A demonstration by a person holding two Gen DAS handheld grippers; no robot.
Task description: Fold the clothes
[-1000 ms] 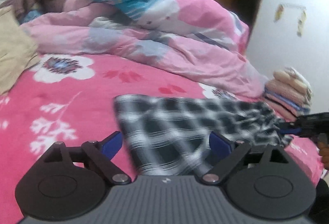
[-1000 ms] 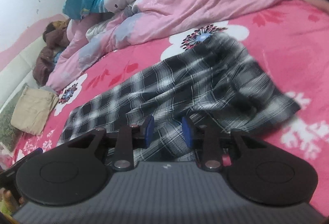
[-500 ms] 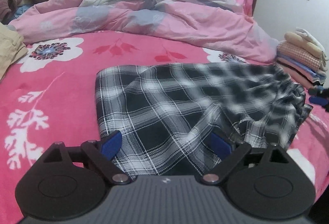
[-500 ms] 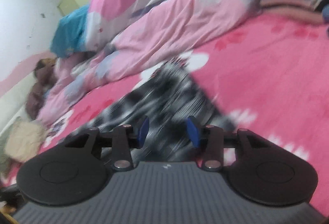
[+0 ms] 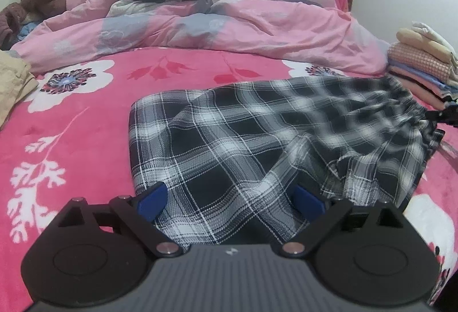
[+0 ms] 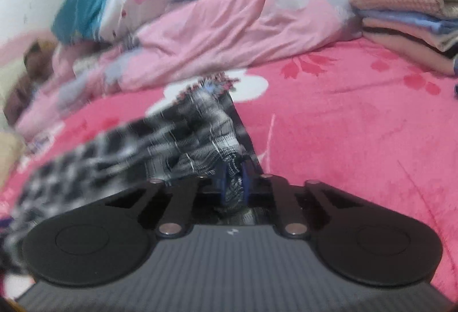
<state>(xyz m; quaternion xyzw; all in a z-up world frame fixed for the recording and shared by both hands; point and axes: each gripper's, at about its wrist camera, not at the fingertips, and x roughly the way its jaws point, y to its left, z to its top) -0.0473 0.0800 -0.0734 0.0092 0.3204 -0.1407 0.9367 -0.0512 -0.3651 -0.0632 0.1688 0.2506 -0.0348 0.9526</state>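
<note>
Clamping a bunched edge of the black-and-white plaid cloth garment [image 6: 200, 140], right gripper [image 6: 233, 183] just closed; fabric there blurred. Left gripper [image 5: 229, 200] released, straddling its 6 o'clock hem on the pink floral bedspread [image 5: 71, 126].

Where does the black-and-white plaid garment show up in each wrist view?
Left wrist: the plaid garment lies spread across the picture's middle on the pink floral blanket, its near edge between the open left gripper.
Right wrist: the plaid garment runs from centre to lower left, blurred, a bunched bit clamped in the right gripper.
Shared landmark: the stack of folded clothes, at right in both.
</note>
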